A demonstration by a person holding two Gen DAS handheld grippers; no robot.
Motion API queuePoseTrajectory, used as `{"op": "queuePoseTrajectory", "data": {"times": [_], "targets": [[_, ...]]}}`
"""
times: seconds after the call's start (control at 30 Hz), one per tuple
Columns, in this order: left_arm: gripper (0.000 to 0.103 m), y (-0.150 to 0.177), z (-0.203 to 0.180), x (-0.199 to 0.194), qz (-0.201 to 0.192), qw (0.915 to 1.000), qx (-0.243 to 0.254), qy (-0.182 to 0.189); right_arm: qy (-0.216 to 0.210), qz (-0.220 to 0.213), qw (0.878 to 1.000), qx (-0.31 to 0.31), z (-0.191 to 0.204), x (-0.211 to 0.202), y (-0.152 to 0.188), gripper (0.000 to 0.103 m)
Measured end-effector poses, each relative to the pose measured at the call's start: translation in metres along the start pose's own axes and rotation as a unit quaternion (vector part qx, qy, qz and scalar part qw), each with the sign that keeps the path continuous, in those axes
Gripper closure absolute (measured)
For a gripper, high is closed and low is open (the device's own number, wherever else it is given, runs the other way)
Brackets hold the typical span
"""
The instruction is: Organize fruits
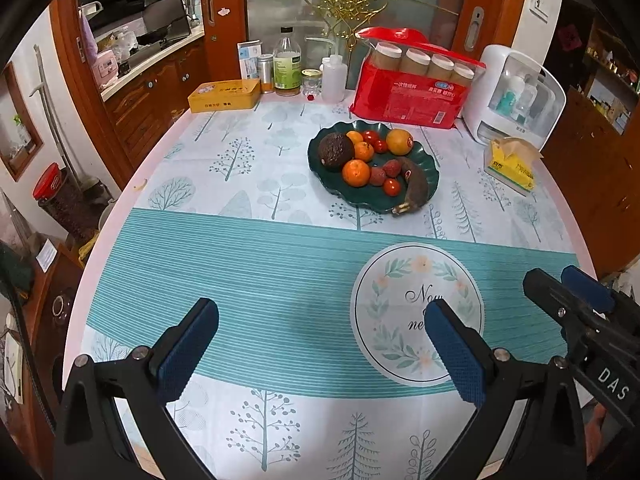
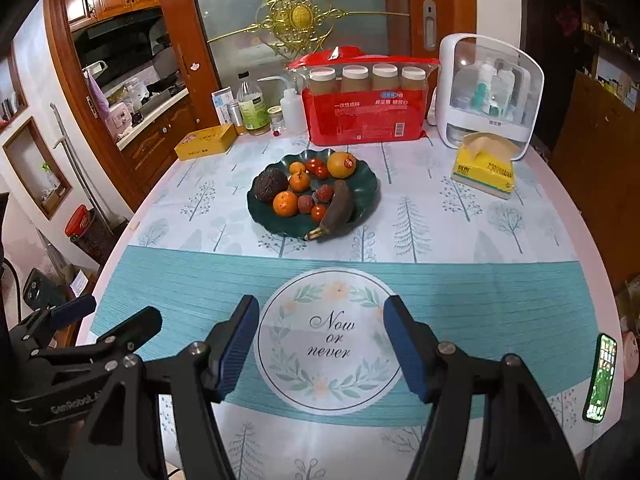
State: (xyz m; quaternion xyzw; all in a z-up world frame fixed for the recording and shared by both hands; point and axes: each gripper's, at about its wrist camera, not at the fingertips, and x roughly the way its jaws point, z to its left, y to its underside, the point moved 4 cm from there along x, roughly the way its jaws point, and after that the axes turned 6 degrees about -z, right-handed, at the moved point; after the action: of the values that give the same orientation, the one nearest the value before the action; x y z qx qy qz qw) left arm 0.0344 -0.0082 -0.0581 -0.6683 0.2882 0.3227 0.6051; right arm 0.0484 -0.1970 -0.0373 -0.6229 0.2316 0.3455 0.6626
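On the tablecloth (image 2: 440,220), "Now or never" (image 2: 330,338).

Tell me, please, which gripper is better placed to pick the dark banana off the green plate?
Probably the right gripper: open and empty, and the banana lies almost straight ahead of it on the green plate. From the left gripper, also open, it sits off to the right.

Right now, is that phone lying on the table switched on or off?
On. The phone, lying near the table's right edge in the right wrist view, has a lit screen showing what look like rows of coloured app icons.
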Motion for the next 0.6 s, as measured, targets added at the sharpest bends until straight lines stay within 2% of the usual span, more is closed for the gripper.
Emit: {"op": "queuePoseTrajectory", "data": {"times": [0.6], "targets": [[0.001, 0.001, -0.012, 0.002, 0.005, 0.9999, 0.015, -0.002, 0.011, 0.014, 1.000, 0.004, -0.005, 0.003, 0.010, 0.038]]}}
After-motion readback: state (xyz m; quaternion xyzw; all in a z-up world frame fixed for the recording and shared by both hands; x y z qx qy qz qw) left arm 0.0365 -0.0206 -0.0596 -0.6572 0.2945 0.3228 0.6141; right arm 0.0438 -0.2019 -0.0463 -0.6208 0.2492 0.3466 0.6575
